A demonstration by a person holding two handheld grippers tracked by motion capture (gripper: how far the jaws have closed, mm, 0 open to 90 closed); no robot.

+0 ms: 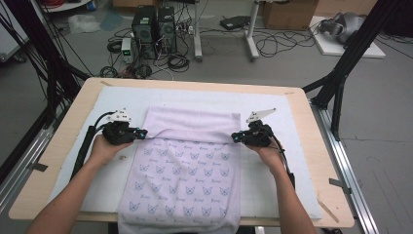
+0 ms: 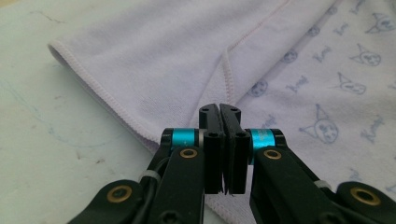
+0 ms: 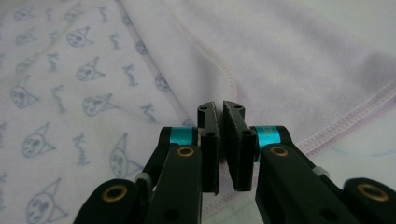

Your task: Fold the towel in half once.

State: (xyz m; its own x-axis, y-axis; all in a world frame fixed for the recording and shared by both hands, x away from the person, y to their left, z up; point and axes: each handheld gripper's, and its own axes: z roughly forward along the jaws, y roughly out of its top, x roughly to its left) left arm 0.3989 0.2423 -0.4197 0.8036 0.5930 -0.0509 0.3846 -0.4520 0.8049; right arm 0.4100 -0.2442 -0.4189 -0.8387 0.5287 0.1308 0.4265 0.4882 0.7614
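Two claws, the left claw (image 1: 141,132) and right claw (image 1: 235,137), are clamped on opposite side edges of the lilac towel (image 1: 187,165) lying flat on the surface (image 1: 302,122), so any lift should rise evenly, keeping the fold square.

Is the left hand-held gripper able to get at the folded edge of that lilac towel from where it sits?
Probably yes. The left hand-held gripper already sits at the towel's left side, right by the folded edge, jaws shut, and nothing lies between them.
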